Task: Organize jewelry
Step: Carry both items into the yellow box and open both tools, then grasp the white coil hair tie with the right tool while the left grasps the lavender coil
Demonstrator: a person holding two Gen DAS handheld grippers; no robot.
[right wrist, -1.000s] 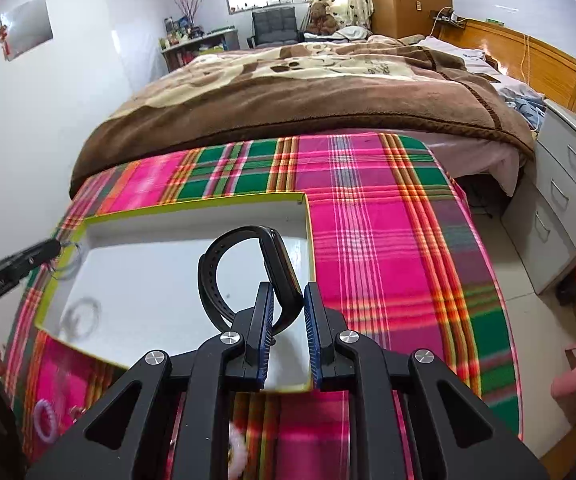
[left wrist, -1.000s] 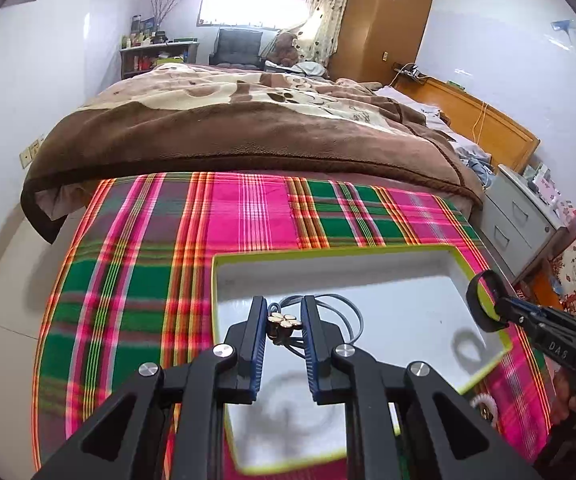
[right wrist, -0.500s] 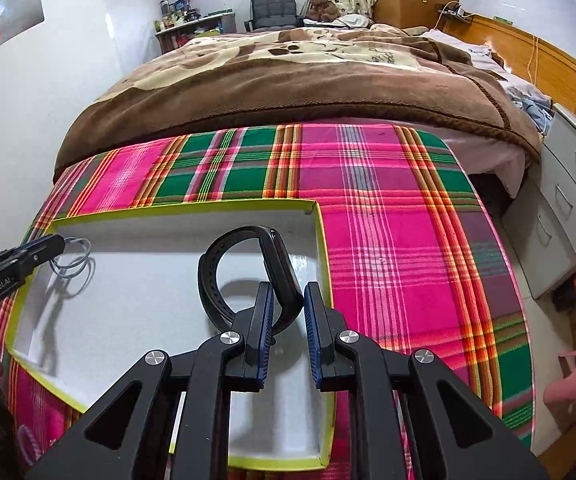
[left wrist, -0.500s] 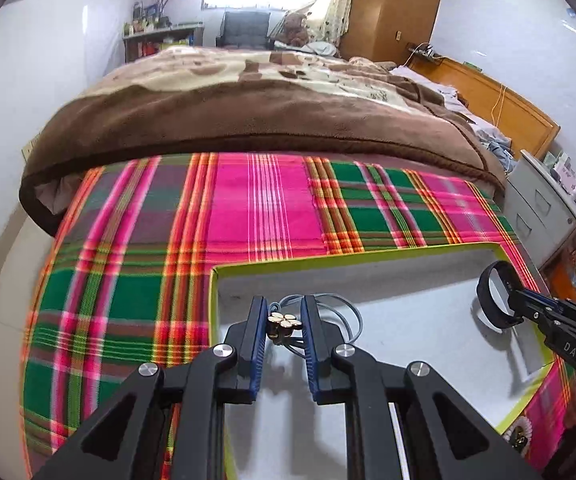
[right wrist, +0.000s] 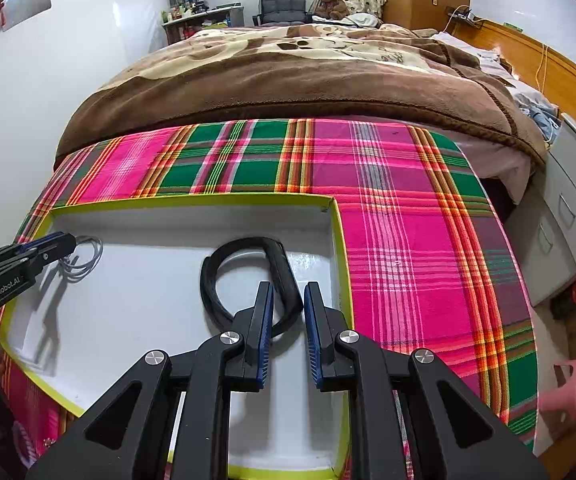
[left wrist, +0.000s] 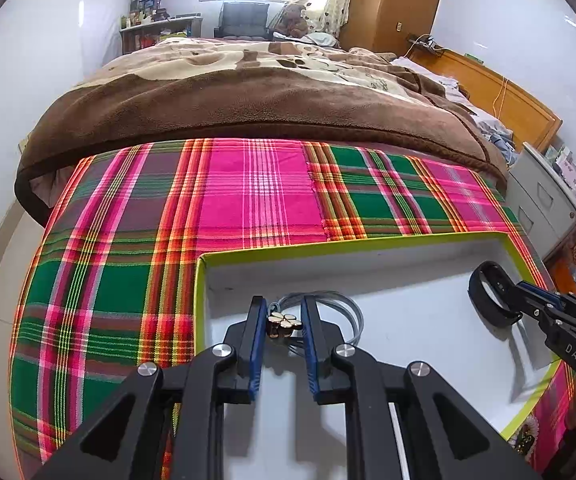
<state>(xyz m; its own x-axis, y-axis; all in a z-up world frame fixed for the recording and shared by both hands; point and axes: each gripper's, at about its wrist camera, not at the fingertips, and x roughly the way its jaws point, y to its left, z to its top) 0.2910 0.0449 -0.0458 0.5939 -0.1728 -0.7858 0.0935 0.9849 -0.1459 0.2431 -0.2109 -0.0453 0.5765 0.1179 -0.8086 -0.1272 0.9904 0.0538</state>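
A white tray with a lime-green rim (left wrist: 368, 239) (right wrist: 192, 199) lies on the plaid cloth. My left gripper (left wrist: 284, 322) is shut on a gold flower charm (left wrist: 282, 323) of a grey cord necklace (left wrist: 344, 308), low over the tray's far left corner; it also shows in the right wrist view (right wrist: 68, 246) with the necklace (right wrist: 88, 256). My right gripper (right wrist: 288, 312) is shut on a black wristband (right wrist: 244, 276), low over the tray's far right corner; it shows in the left wrist view (left wrist: 512, 300) with the wristband (left wrist: 488, 296).
The pink and green plaid cloth (left wrist: 248, 200) covers the table against a bed with a brown blanket (left wrist: 248, 92). Grey drawers (right wrist: 568, 232) and a pink stool (right wrist: 568, 388) stand at the right. Small jewelry pieces (left wrist: 526, 436) lie on the cloth near the tray.
Both grippers have moved forward and down over the tray, still holding the necklace and the wristband. The tray's far corners are now closer to each.
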